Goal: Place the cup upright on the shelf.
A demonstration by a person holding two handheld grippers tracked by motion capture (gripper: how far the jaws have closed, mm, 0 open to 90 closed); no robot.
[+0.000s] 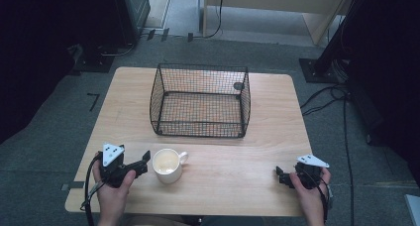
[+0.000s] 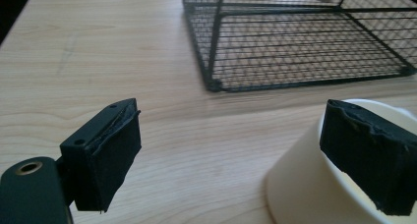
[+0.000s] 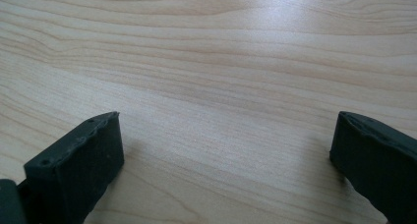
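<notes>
1. A pale wooden counter (image 1: 237, 181) carries a black wire basket (image 1: 200, 101) toward its far side and a cream mug (image 1: 167, 165) near the front, left of the middle.
2. The mug stands upright, its handle pointing right, apart from the basket's front wall.
3. The left claw (image 1: 143, 162) sits just beside the mug on its left, held in the person's left hand (image 1: 113, 187). In the left gripper view its jaws are spread wide, and one pad overlaps the mug's rim (image 2: 364, 106); whether it touches cannot be told.
4. The right claw (image 1: 281, 175), held in the right hand (image 1: 309, 194), rests low at the counter's front right, well apart from the mug.
5. In the right gripper view its jaws are spread over bare wood, pinching nothing.
</notes>
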